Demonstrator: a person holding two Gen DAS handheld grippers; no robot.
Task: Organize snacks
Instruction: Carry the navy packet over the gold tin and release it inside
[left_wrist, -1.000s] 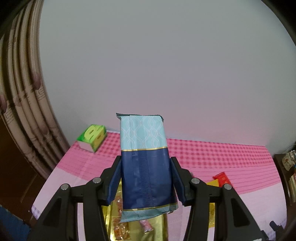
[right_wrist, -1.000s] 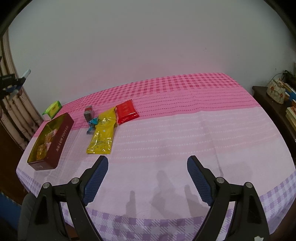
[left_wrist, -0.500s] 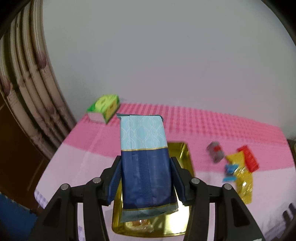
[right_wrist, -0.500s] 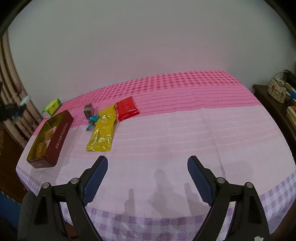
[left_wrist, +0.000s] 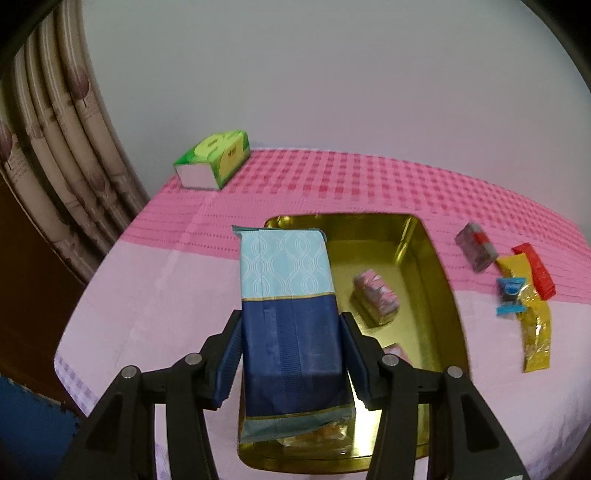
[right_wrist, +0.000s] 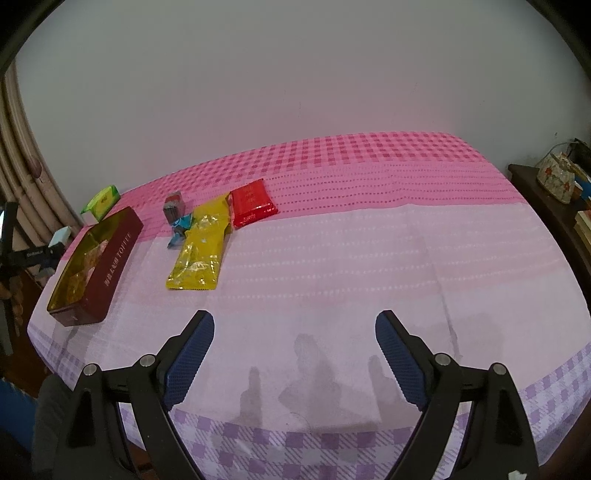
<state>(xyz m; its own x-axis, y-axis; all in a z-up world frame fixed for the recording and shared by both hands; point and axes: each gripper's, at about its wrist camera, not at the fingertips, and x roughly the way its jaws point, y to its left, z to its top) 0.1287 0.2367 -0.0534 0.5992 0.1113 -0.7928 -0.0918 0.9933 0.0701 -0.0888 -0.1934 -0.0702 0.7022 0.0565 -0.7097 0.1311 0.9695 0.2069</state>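
My left gripper (left_wrist: 291, 354) is shut on a tall blue snack pack (left_wrist: 288, 317) with a pale top, held over the near left part of the gold tin (left_wrist: 436, 280). Inside the tin lie a pink wrapped snack (left_wrist: 376, 299) and more wrapped pieces partly hidden under the pack. In the right wrist view the tin (right_wrist: 110, 258) shows dark red sides at the table's left edge. My right gripper (right_wrist: 295, 354) is open over bare cloth near the front edge. A yellow pack (right_wrist: 201, 247), a red pack (right_wrist: 253, 203), a blue candy (right_wrist: 181, 227) and a grey-red pack (right_wrist: 173, 208) lie right of the tin.
A green tissue box (left_wrist: 214, 158) stands at the table's far left corner by the curtain (left_wrist: 55, 147). The pink cloth covers the table (right_wrist: 369, 258). A dark side cabinet (right_wrist: 554, 206) with a floral bag stands beyond the right edge.
The left gripper came down and tilted toward the tin with the blue pack still clamped; the tin now fills the view below it. The right gripper stayed in place.
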